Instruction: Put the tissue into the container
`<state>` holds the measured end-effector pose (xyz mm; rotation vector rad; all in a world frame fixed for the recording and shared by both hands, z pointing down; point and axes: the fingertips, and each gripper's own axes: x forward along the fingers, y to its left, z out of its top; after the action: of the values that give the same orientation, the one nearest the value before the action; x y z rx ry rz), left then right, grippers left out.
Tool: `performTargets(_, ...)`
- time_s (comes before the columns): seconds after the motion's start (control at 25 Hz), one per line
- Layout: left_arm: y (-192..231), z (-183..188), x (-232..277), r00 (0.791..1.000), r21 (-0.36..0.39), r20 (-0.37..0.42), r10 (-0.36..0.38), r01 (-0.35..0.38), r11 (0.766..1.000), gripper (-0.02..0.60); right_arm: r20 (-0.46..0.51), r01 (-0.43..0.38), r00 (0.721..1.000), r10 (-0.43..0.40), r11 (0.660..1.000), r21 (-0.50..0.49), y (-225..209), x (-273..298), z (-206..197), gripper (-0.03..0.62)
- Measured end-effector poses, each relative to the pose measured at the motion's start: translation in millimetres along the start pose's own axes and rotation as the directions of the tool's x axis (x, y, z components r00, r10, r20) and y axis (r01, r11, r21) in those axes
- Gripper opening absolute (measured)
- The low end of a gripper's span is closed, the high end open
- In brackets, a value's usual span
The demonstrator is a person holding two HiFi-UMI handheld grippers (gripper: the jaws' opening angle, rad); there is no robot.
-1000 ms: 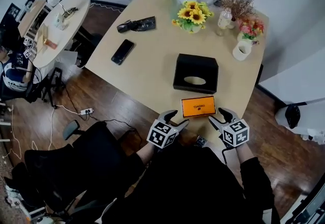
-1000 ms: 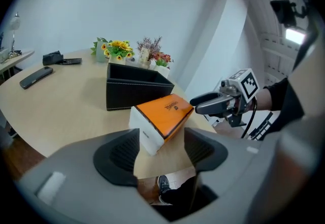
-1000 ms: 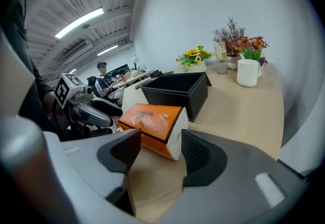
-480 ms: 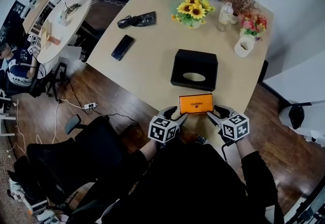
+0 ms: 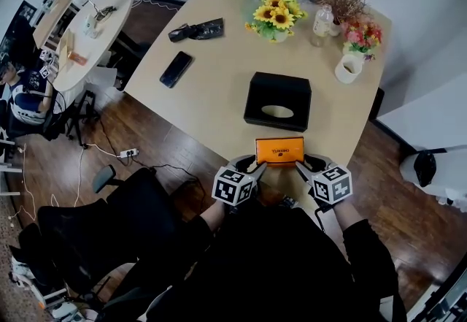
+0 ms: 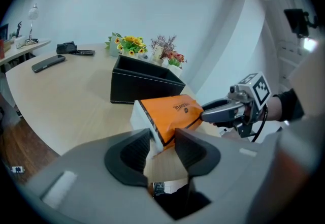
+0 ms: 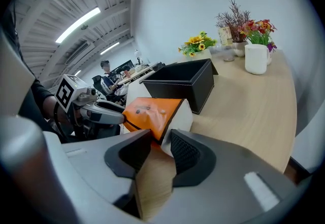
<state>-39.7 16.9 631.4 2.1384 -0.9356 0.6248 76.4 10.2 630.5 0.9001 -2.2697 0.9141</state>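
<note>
Left gripper (image 5: 252,164) and right gripper (image 5: 308,164), jaws just closed, pinching opposite short ends of orange tissue pack (image 5: 279,150) at near edge of table (image 5: 219,65); long axis running gripper to gripper, black container (image 5: 255,91) straight beyond.

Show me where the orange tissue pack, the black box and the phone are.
orange tissue pack (image 5: 279,150): head view, middle of its orange top.
black box (image 5: 278,91): head view, dark surface above the oval hole.
phone (image 5: 176,69): head view, middle of its dark screen.
</note>
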Motion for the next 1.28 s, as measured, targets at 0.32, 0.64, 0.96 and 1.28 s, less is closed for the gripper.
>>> performTargets(0.32, -3.6, -3.9, -4.3, 1.0, 0.025, -0.021, -0.008, 0.008, 1.0, 0.132, 0.008, 0.013, 1.0, -0.013, 1.0, 0.009, 7.9, -4.9, -6.2, 0.112)
performTargets(0.64, -19.5, -2.5, -14.4, 0.999, 0.079, -0.02, -0.032, 0.034, 0.996, 0.132, 0.048, 0.018, 0.999, -0.019, 0.999, 0.027, 17.0, -23.2, -11.0, 0.112)
performTargets(0.96, -45.7, 6.1, -35.0, 1.0, 0.144, 0.002, -0.021, 0.021, 0.989, 0.132, 0.08, 0.009, 0.997, -0.012, 0.999, 0.037, 29.1, -50.1, -10.7, 0.112)
performTargets(1.28, -66.2, 14.7, -50.3, 1.0, 0.168, 0.027, 0.002, -0.007, 0.986, 0.132, 0.112, 0.001, 0.994, -0.001, 1.0, 0.004, 38.8, -74.4, -3.7, 0.11)
